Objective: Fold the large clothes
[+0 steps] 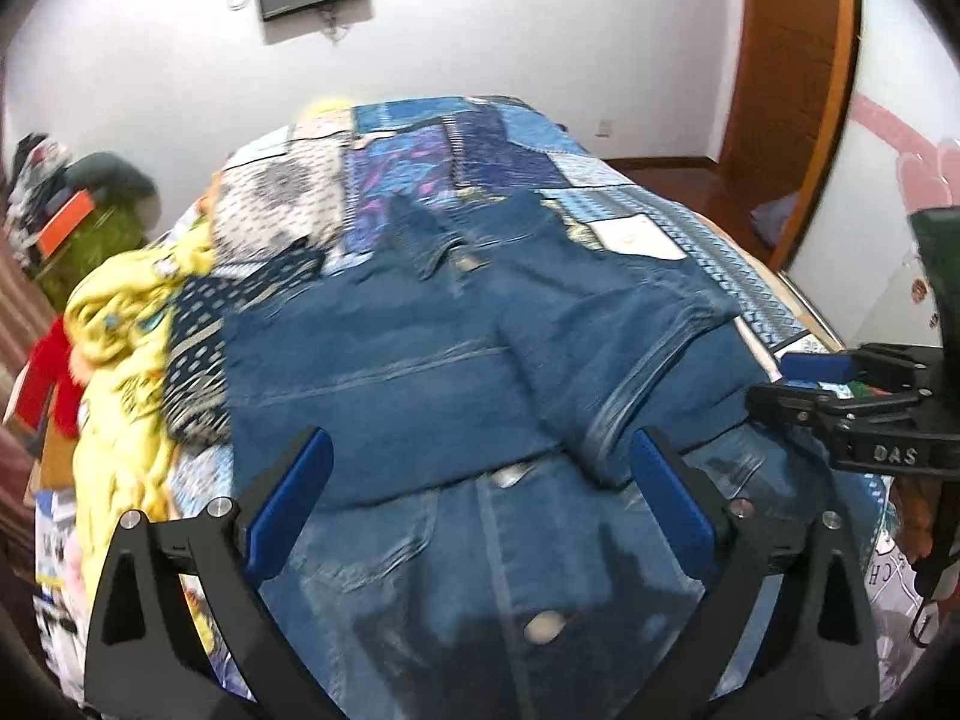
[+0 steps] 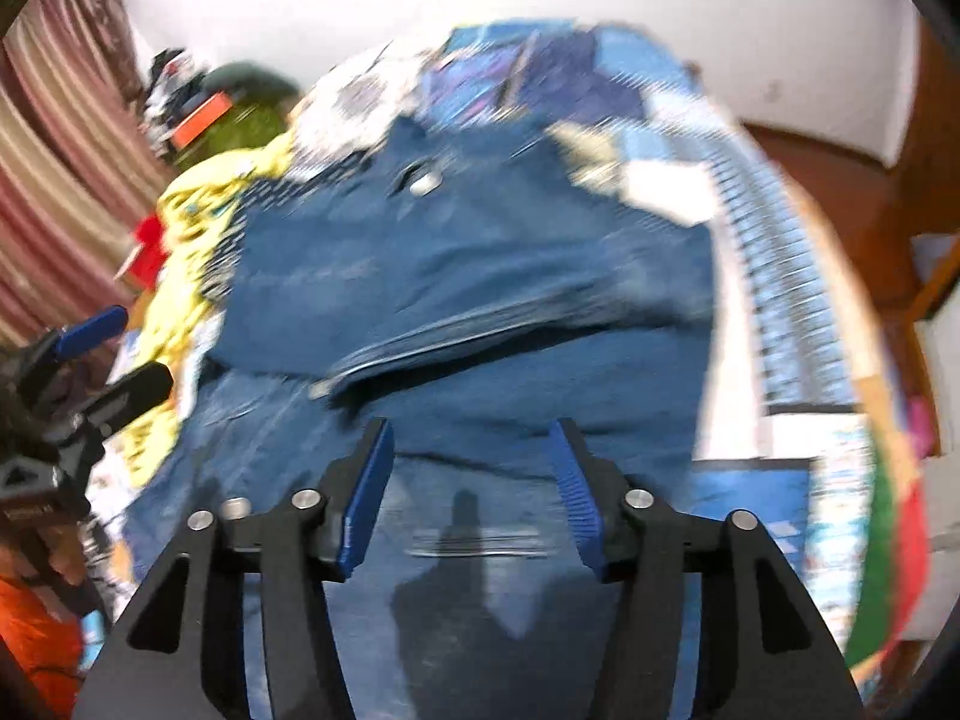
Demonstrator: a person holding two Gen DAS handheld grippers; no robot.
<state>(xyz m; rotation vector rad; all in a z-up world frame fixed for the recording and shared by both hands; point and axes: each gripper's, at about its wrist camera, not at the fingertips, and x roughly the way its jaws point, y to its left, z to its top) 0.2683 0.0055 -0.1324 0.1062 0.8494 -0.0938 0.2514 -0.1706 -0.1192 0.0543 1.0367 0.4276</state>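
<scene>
— Where is the denim jacket (image 1: 420,360)?

— Spread flat on the bed (image 1: 660,240), over a blue patchwork quilt (image 1: 420,150). Its long axis runs away from the cameras towards the white wall, collar (image 1: 441,255) at the far end. One sleeve (image 1: 606,354) lies folded across the body.

— And the jaws?

— The left gripper (image 1: 480,483) hangs above the near hem, spread wide, holding nothing. The right gripper (image 2: 471,489) is likewise released, empty, over the denim.

— Anything else?

— Yellow fabric (image 1: 132,324) is bunched along the jacket's left.
</scene>
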